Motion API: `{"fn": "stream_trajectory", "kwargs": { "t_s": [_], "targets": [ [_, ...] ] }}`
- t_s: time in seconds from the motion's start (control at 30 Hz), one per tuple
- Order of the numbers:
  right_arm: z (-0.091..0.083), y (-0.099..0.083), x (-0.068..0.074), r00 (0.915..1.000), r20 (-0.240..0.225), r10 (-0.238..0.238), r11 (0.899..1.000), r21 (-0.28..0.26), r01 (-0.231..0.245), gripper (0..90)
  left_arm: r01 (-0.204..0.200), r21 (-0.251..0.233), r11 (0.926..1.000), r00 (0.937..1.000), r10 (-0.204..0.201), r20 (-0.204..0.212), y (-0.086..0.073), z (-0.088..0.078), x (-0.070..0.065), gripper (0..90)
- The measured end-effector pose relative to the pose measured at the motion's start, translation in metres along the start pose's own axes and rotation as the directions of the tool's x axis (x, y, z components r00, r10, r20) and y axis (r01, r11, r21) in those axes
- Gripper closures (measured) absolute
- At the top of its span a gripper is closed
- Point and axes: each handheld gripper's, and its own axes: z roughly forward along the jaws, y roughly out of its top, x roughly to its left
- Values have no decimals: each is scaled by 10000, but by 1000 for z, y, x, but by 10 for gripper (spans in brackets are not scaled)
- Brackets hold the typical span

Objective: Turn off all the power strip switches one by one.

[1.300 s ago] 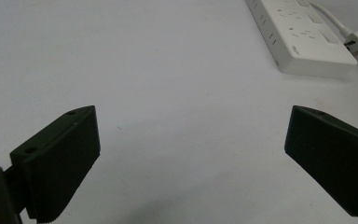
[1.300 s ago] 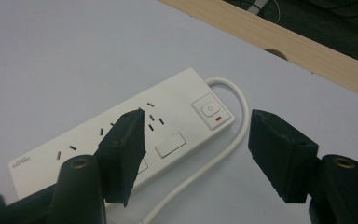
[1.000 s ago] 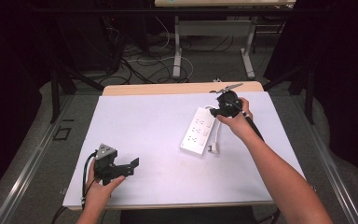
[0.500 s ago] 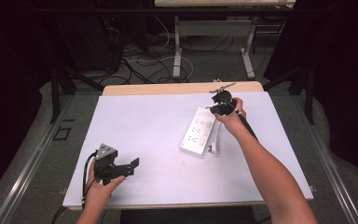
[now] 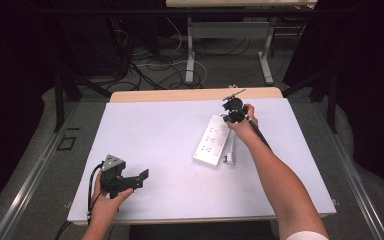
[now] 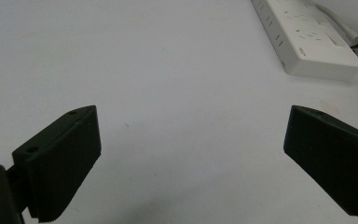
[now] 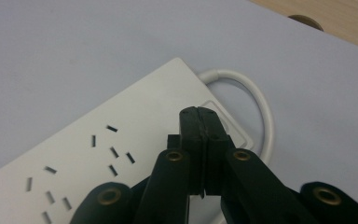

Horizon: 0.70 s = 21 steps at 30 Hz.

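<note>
A white power strip (image 5: pixel 211 141) lies at an angle on the white table top (image 5: pixel 160 130), right of centre, with its white cable (image 5: pixel 232 142) looping back to a plug (image 5: pixel 228 158) beside it. My right gripper (image 5: pixel 228 118) hovers over the strip's far end. In the right gripper view the right gripper (image 7: pixel 199 114) is shut, its jaws having just closed with nothing between them, tips above the strip (image 7: pixel 121 140) near its switch (image 7: pixel 235 128). My left gripper (image 5: pixel 139 181) rests at the near left, open and holding nothing (image 6: pixel 191 154), facing the strip (image 6: pixel 307 37).
A wooden strip (image 5: pixel 180 94) runs along the table's far edge, with a cable hole (image 7: pixel 303 18) in it. Beyond the table are floor cables and desk legs (image 5: pixel 190 55). Open white surface lies between the two grippers.
My right gripper has come down and a little toward the far end of the strip. The left gripper has stayed put.
</note>
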Motion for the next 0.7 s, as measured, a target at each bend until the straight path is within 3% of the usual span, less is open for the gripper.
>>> {"fn": "stream_trajectory", "kwargs": {
  "t_s": [0.37,0.43,0.57,0.7],
  "targets": [
    [16,-3,-12,9977,176,649,9979,56,-650,900,159,-10,9999,9998,-159,-87,-2,-1,5,52],
    [17,-3,-15,9985,73,549,9985,-31,-548,900,178,15,9998,9998,-177,-87,-2,-2,5,56],
    [19,-3,-15,9967,-103,803,9967,-108,-804,900,193,41,9998,9998,-193,-84,-2,0,5,61],
    [19,-3,-15,9963,-29,855,9963,-7,-855,900,134,84,9999,9999,-133,-69,-2,0,5,62]
  ]
}}
